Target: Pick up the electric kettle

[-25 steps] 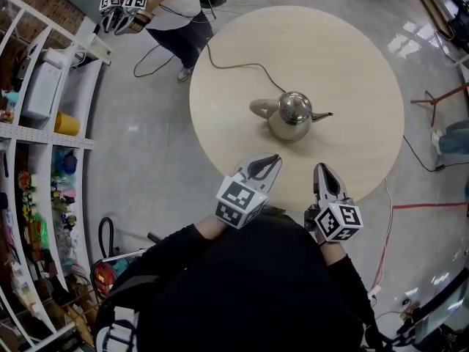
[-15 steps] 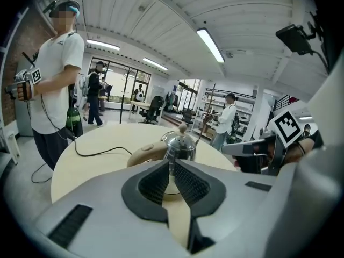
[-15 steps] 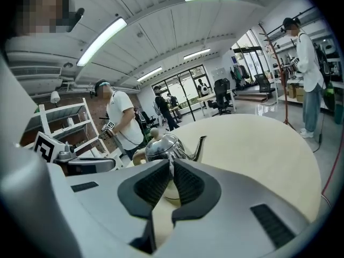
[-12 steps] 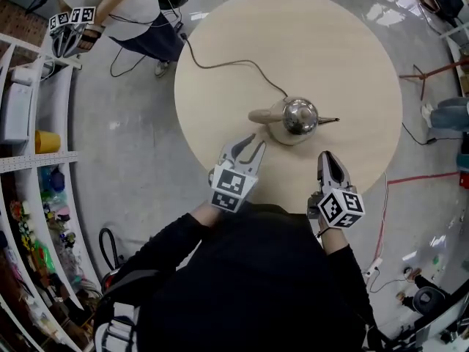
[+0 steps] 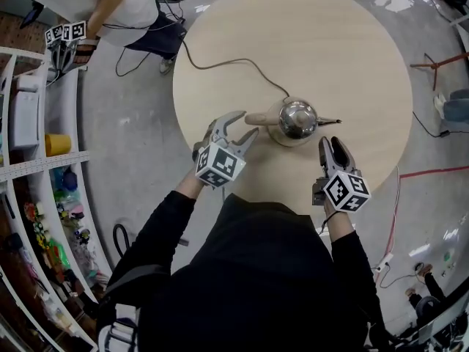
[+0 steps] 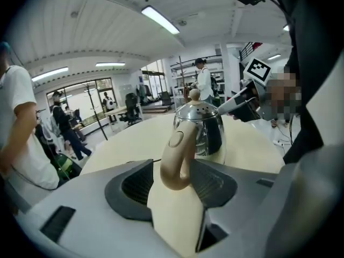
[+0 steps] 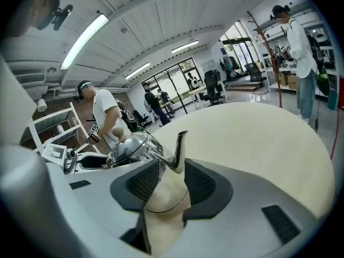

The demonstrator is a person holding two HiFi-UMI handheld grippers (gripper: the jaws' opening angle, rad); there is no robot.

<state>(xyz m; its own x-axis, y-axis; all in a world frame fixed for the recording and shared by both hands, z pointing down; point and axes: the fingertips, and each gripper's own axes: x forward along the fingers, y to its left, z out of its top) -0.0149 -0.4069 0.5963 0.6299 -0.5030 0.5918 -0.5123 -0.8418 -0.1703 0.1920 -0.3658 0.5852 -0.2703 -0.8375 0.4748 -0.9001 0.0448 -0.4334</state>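
The electric kettle (image 5: 296, 119), shiny steel with a beige handle (image 5: 260, 117) and a thin spout (image 5: 330, 121), stands on the round wooden table (image 5: 352, 50). My left gripper (image 5: 245, 124) sits at the handle's end, its jaws opening and touching nothing. In the left gripper view the handle (image 6: 175, 157) shows in the gap just ahead of the left gripper (image 6: 173, 190). My right gripper (image 5: 331, 144) is below the spout, its jaws opening with nothing between them. In the right gripper view the spout (image 7: 178, 148) rises just beyond the right gripper (image 7: 167, 184).
A black power cord (image 5: 227, 64) runs from the kettle across the table to its far left edge. Another person (image 5: 110, 2) holding grippers stands at the upper left beside white shelves (image 5: 29, 123). A red cable (image 5: 425, 171) lies on the floor at the right.
Both grippers have moved forward and down toward the kettle. Both pairs of jaws went from shut to wide apart, and the left gripper has rolled.
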